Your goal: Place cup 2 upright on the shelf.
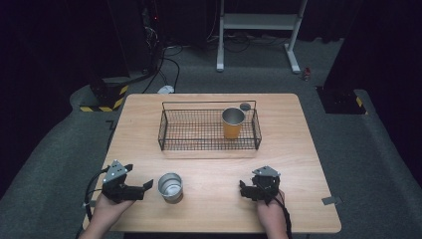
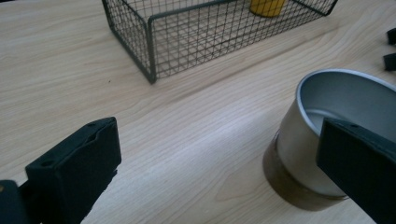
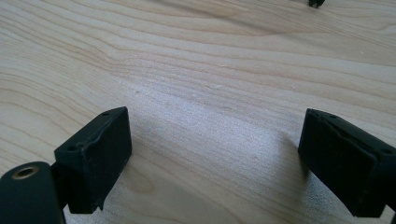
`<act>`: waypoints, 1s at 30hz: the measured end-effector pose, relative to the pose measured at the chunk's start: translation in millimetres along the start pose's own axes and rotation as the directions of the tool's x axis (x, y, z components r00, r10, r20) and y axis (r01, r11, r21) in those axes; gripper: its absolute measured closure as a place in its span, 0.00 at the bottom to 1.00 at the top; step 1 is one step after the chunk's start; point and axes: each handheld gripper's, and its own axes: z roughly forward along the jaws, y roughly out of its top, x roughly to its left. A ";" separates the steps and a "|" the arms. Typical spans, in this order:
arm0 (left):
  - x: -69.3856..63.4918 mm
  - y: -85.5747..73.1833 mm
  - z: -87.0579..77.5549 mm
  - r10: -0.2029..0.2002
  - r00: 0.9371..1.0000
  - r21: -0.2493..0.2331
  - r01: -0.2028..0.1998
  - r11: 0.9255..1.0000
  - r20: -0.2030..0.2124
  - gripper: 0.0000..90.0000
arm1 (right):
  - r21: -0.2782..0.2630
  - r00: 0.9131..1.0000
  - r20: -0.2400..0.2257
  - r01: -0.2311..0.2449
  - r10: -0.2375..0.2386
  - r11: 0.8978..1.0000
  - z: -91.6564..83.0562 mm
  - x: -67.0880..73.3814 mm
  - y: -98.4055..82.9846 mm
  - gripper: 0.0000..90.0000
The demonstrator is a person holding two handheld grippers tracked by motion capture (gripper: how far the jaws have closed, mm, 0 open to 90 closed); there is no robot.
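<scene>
Nearest the high camera, two hands come in from the bottom edge, each holding a gripper low over the near part of the wooden table (image 1: 209, 159). On the left, the left gripper (image 1: 147, 185) points toward a silver metal cup (image 1: 170, 186) that stands upright just beside it, near the table's front edge. Its jaws stand wide apart and hold nothing; in the left gripper view the cup (image 2: 327, 135) sits by the right-hand jaw, close to it, though whether they touch cannot be told. Well apart on the right, the right gripper (image 1: 244, 189) also has its jaws spread wide over bare wood, gripping nothing. Farther back, a black wire basket (image 1: 209, 144) holds an upright orange cup (image 1: 232, 124) toward its right end.
</scene>
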 end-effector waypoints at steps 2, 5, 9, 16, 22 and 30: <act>-2.1 1.6 -1.4 -0.001 1.000 -0.011 0.002 1.000 0.021 0.01 | 0.000 1.000 0.000 0.000 0.000 1.000 0.0 0.0 0.0 0.10; -7.6 2.9 -4.0 -0.002 0.999 -0.025 0.003 1.000 0.048 0.01 | 0.002 1.000 -0.002 0.005 -0.005 1.000 0.2 -0.2 0.3 0.10; -18.7 6.9 -8.4 0.008 0.995 -0.049 -0.003 0.999 0.099 0.01 | 0.002 1.000 -0.002 0.005 -0.005 1.000 0.2 -0.1 0.2 0.10; -34.8 10.9 -9.7 0.035 0.990 -0.075 -0.025 0.997 0.134 0.01 | 0.002 1.000 -0.010 0.007 -0.007 1.000 0.3 0.4 0.5 0.10; -45.0 15.0 -4.6 0.048 0.980 -0.096 -0.030 0.995 0.192 0.01 | 0.003 1.000 -0.011 0.007 -0.007 1.000 0.3 0.4 0.5 0.10; -52.2 12.5 10.1 0.074 0.974 -0.085 -0.056 0.995 0.216 0.01 | 0.002 1.000 -0.010 0.008 -0.008 1.000 0.4 0.3 0.5 0.10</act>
